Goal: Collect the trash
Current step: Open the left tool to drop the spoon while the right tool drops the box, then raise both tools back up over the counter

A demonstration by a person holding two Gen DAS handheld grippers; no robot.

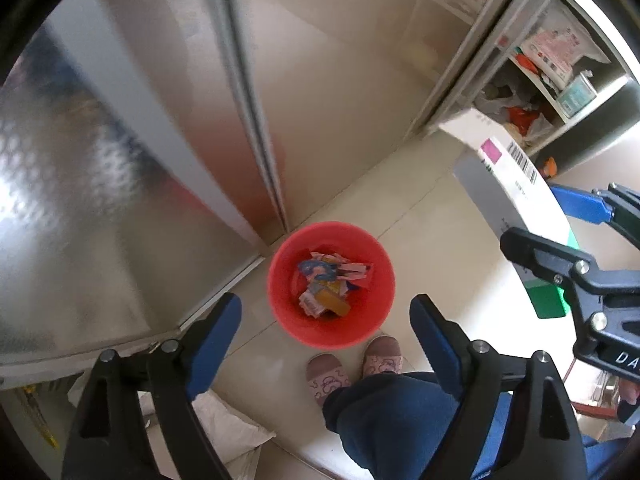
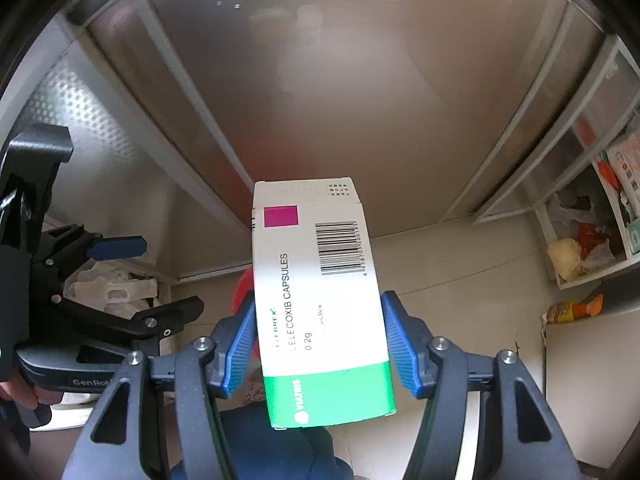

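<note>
A red bin (image 1: 280, 292) stands on the pale floor, holding several crumpled wrappers (image 1: 328, 284). My left gripper (image 1: 325, 302) hangs over it, pointing down, open, with nothing between its blue pads. To its right, my right gripper (image 1: 536, 216) is shut on a white and green medicine box (image 1: 500, 160). In the right wrist view the box (image 2: 316, 280) is clamped by its long sides between the right gripper's (image 2: 319, 303) pads, barcode face toward the camera. The box hides most of the bin (image 2: 244, 284). The left gripper (image 2: 160, 276) shows at the left, open.
Metal-framed frosted doors (image 1: 120, 160) stand right behind the bin. A shelf unit (image 1: 540, 80) at the right holds plastic bags and packets. A person's slippered feet (image 1: 352, 364) stand just in front of the bin. White bags (image 1: 228, 428) lie at lower left; an orange packet (image 2: 576, 308) lies by the shelf.
</note>
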